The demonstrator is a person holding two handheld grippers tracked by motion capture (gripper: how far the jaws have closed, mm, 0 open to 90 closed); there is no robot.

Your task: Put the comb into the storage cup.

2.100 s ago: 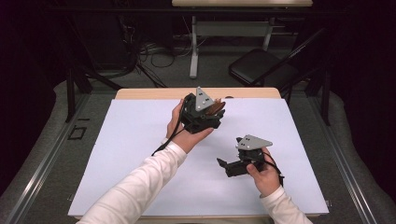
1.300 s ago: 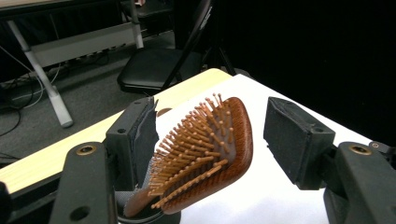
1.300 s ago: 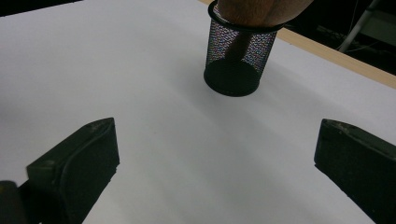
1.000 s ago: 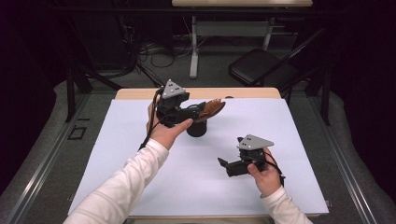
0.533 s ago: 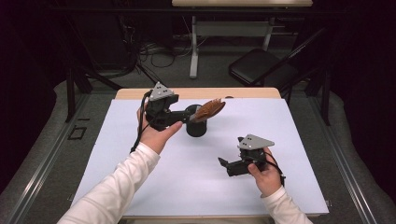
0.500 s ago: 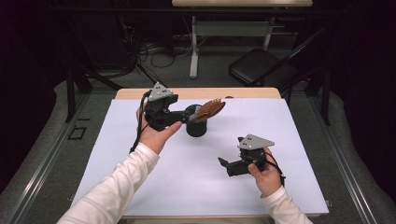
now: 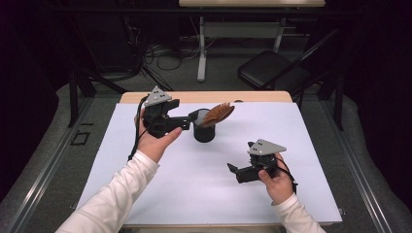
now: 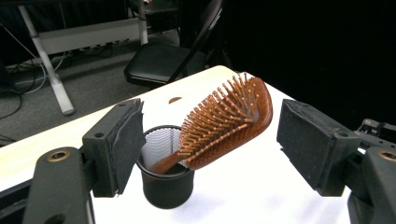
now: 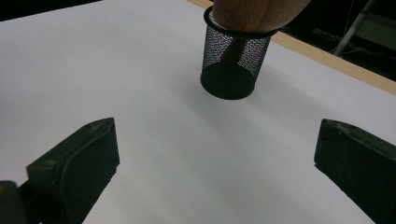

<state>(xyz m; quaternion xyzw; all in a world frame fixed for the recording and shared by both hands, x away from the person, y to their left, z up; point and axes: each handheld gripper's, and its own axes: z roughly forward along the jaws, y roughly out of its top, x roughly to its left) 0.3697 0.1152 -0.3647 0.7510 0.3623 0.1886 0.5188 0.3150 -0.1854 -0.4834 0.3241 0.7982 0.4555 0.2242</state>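
A brown wooden hairbrush point(image 7: 217, 114) stands handle-down in a black mesh cup point(image 7: 204, 132) at the back middle of the white table, its bristled head leaning out to the right. My left gripper point(image 7: 186, 123) is just left of the cup, open and holding nothing. In the left gripper view the hairbrush point(image 8: 224, 123) and cup point(image 8: 166, 179) lie beyond my open left gripper point(image 8: 212, 142). My right gripper point(image 7: 236, 173) hovers open near the front right, pointing left. The right gripper view has the cup point(image 9: 233, 65) and brush point(image 9: 254, 14) well ahead of the open right gripper point(image 9: 215, 156).
The white table sheet point(image 7: 194, 189) has a wooden edge point(image 7: 252, 97) at the back. A black chair point(image 7: 272, 73) and a desk leg point(image 7: 201, 53) stand on the floor behind the table.
My left gripper has let go of the hairbrush and drawn back to the left of the cup. The brush stays leaning in the cup. The right gripper has not moved.
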